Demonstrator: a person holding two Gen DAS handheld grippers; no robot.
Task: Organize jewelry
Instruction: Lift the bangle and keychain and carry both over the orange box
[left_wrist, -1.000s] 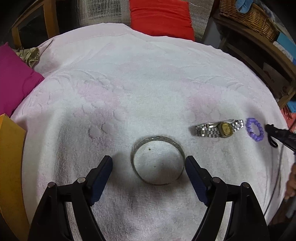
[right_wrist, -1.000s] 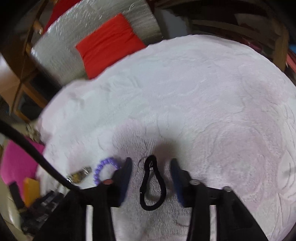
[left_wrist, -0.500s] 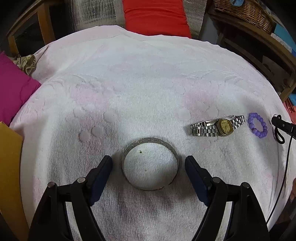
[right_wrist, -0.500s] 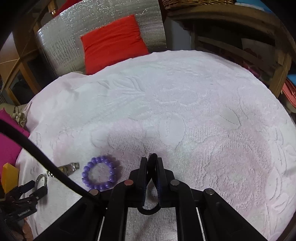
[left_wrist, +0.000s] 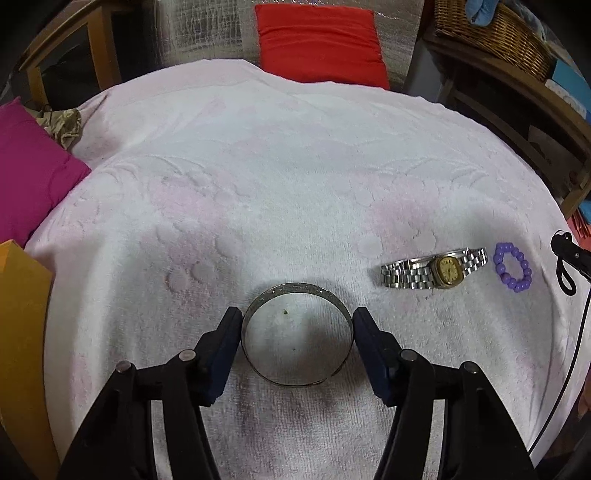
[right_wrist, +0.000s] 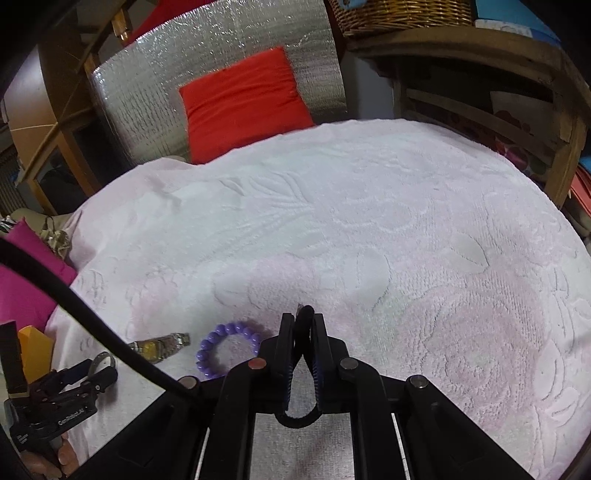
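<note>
Jewelry lies spread over the pink towel (left_wrist: 295, 177) that covers the table, and I take the silver bangle (left_wrist: 297, 334) as my landmark. My left gripper (left_wrist: 297, 332) straddles that bangle, one blue pad at each side of the ring; its jaws are closing, and in the left wrist view the pads (left_wrist: 225, 343) look to be just meeting the metal, though I cannot tell whether they press on it yet. To the right of the bangle and slightly farther from me lies the silver watch (left_wrist: 434, 272) with its gold face turned up, and just beyond the watch, on the same side, sits the purple bead bracelet (left_wrist: 513, 266), close to it but apart. Farther right again from the bangle is my right gripper (right_wrist: 303, 321), its jaws pinched tight on a black elastic loop (right_wrist: 295, 419), which pokes out above the tips and hangs in a curve below them, clear of the towel. Far behind the bangle, past the towel's edge, a red cushion (left_wrist: 319, 40) leans on a silvery panel.
</note>
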